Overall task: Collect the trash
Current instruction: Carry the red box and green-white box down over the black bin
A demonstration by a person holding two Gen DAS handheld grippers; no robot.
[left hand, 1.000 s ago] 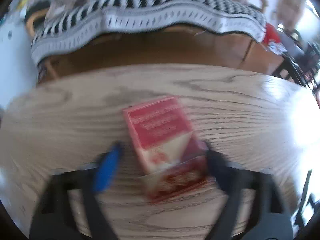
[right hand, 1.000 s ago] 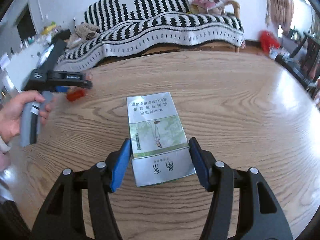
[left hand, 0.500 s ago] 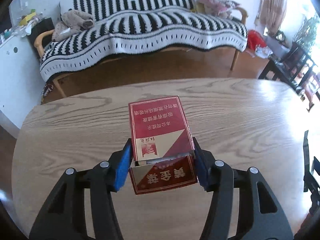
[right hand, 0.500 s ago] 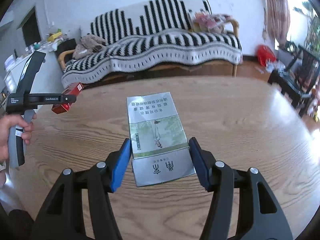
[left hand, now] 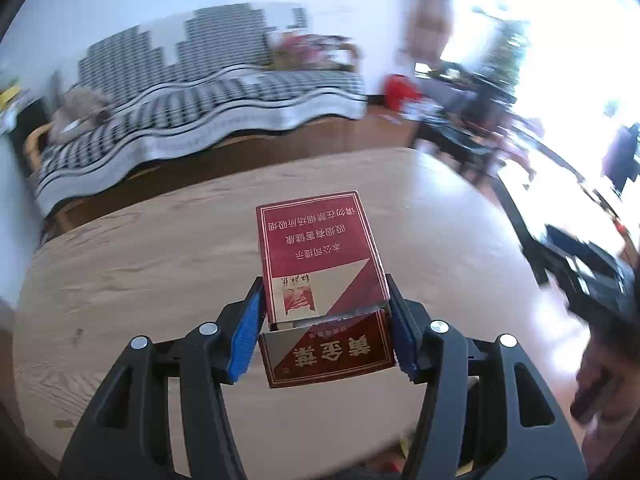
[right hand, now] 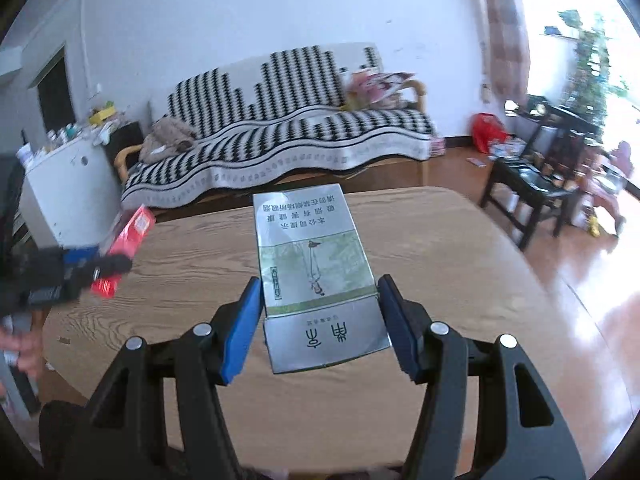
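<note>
Writing on the red cigarette pack appears upside down to the left wrist camera: white Chinese warning characters, and gold characters on the flipped-open lid. The left tool pinches this pack by its sides between blue pads, holding it in the air above the wooden desk. The silver-green cigarette pack also carries inverted Chinese print, a standing figure, and two large characters on its lid. The right tool grips it at both sides, partly spread to the pack's width, clear of the desk. The striped sofa stands beyond.
</note>
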